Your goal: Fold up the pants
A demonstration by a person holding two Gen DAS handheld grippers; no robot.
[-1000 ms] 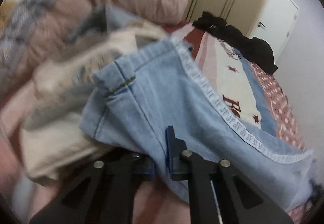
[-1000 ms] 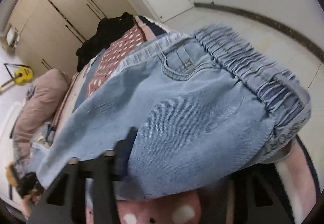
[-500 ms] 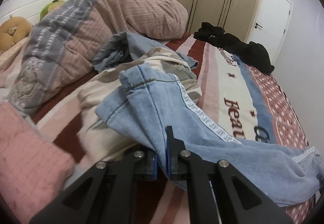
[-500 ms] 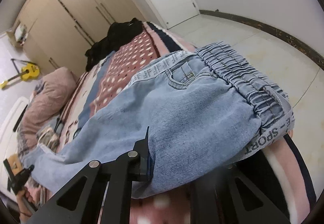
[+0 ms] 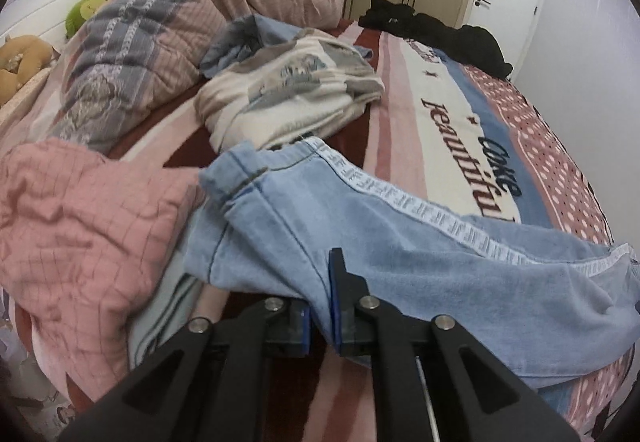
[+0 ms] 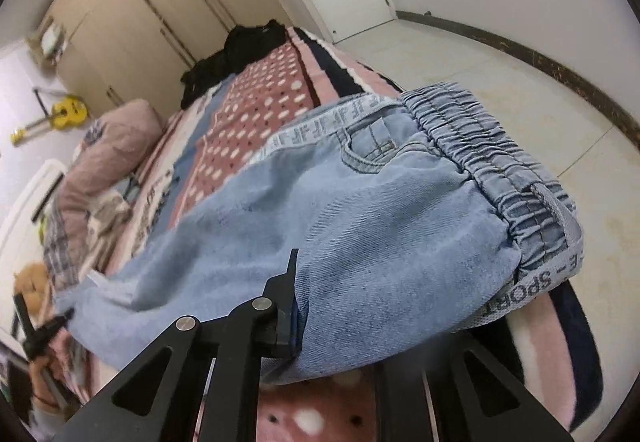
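Light blue jeans (image 5: 400,242) with a white lettered side stripe lie stretched across the bed. My left gripper (image 5: 320,306) is shut on the denim near the leg cuffs, low over the blanket. In the right wrist view the elastic waistband (image 6: 492,162) and pocket face up. My right gripper (image 6: 336,306) is shut on the jeans (image 6: 340,210) near the waist; the cloth covers its right finger. The left gripper also shows in the right wrist view (image 6: 40,330), far left.
The bed's striped, dotted blanket (image 5: 460,114) carries a cream garment pile (image 5: 288,90), a pink checked cloth (image 5: 80,226), a rolled pink-grey duvet (image 5: 168,18) and black clothes (image 5: 440,30). Wardrobe and door stand behind. Bare floor (image 6: 520,90) lies beyond the bed edge.
Both grippers have lowered the jeans from held up in the air to stretched out on the bed. The left end moved away from the cream pile toward the pink cloth.
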